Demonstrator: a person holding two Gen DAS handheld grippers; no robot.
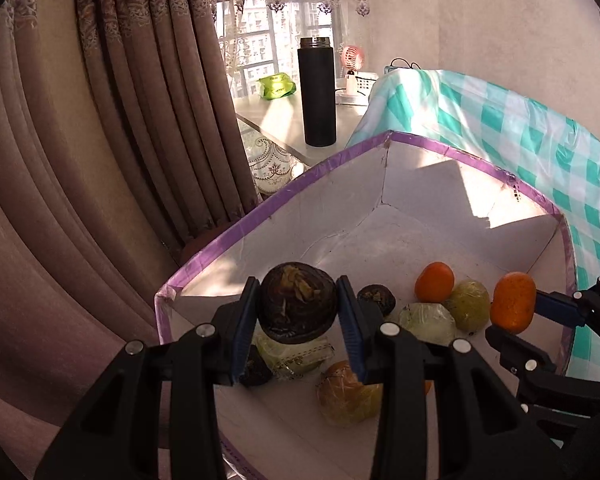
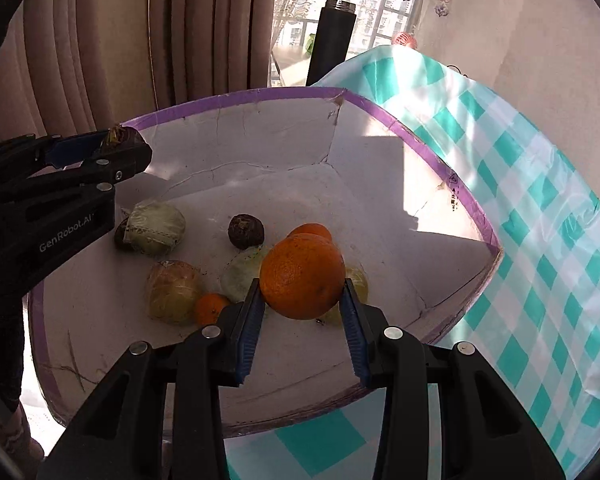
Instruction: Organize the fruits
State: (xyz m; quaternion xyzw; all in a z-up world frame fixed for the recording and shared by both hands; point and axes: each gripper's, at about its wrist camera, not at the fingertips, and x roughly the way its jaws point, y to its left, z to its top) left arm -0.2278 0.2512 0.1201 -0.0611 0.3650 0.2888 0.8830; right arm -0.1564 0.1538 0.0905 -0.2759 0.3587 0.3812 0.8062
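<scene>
My left gripper (image 1: 298, 306) is shut on a dark purple mangosteen (image 1: 296, 300) and holds it above the white box with a purple rim (image 1: 268, 204). My right gripper (image 2: 302, 294) is shut on an orange (image 2: 302, 276), also above the box (image 2: 428, 152); it shows at the right of the left wrist view (image 1: 514, 306). On the box floor lie another orange (image 1: 434, 282), a small mangosteen (image 2: 246, 232), several plastic-wrapped green and yellow fruits (image 2: 158, 230) (image 2: 174, 292) and a small orange (image 2: 212, 308). The left gripper shows at the left of the right wrist view (image 2: 120, 152).
The box rests on a teal-and-white checked cloth (image 2: 540, 240). Behind it a black flask (image 1: 318, 92), a green packet (image 1: 276, 86) and a small pink fan (image 1: 352, 60) stand on a table by the window. Brown curtains (image 1: 120, 100) hang to the left.
</scene>
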